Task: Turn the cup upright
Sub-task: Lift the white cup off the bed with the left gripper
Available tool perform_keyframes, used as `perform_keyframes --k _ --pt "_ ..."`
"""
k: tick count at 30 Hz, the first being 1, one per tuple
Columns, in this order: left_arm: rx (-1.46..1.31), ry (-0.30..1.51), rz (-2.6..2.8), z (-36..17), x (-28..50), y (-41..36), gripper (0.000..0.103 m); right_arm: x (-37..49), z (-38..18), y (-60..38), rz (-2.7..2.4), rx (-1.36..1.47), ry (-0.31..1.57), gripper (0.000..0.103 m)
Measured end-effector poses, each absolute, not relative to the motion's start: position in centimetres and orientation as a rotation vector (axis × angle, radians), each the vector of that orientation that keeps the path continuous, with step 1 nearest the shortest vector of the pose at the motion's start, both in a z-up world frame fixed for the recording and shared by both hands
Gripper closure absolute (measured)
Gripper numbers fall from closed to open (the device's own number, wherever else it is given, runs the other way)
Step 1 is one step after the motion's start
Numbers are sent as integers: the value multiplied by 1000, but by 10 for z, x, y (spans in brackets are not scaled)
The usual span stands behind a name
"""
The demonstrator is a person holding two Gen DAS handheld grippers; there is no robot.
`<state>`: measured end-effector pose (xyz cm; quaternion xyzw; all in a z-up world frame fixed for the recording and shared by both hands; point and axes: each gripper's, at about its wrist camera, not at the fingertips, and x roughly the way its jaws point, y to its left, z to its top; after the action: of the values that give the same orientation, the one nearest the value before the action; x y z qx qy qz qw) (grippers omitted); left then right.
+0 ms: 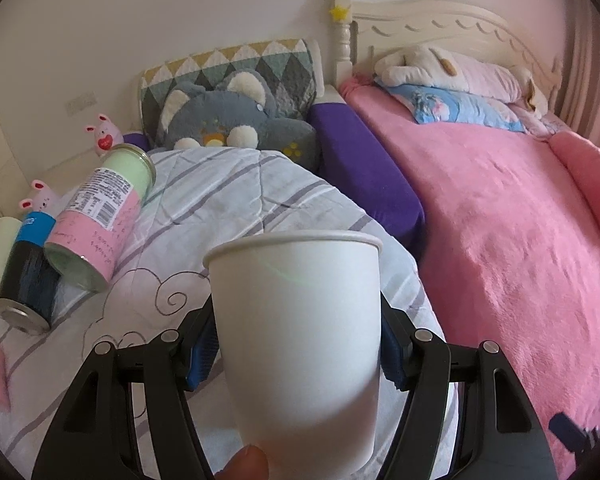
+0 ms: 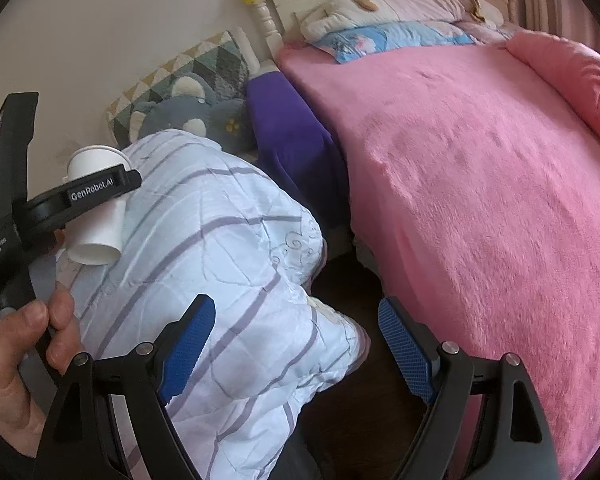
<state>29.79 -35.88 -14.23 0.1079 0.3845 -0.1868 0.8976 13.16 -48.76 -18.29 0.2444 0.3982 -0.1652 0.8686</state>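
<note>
A white paper cup (image 1: 300, 336) fills the middle of the left wrist view, rim up and base toward the camera. My left gripper (image 1: 298, 344) is shut on its sides with the blue pads. In the right wrist view the same cup (image 2: 96, 200) is held in the left gripper (image 2: 100, 188) above the striped white quilt (image 2: 220, 260), rim up and slightly tilted. My right gripper (image 2: 300, 344) is open and empty, hovering over the gap between the quilt and the pink bed.
A pink-and-green jar (image 1: 100, 216) and a dark can (image 1: 26, 280) lie on the quilt at the left. A grey plush (image 1: 236, 120) and a patterned pillow (image 1: 236, 64) sit behind. A purple cushion (image 1: 364, 168) borders the pink blanket (image 1: 500, 240).
</note>
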Motion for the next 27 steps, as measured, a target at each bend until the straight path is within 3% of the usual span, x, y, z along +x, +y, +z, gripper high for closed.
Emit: perform_keyframes --k 27 --pt "247 743 -317 -134 317 -363 35 227 -168 -509 -197 448 747 18"
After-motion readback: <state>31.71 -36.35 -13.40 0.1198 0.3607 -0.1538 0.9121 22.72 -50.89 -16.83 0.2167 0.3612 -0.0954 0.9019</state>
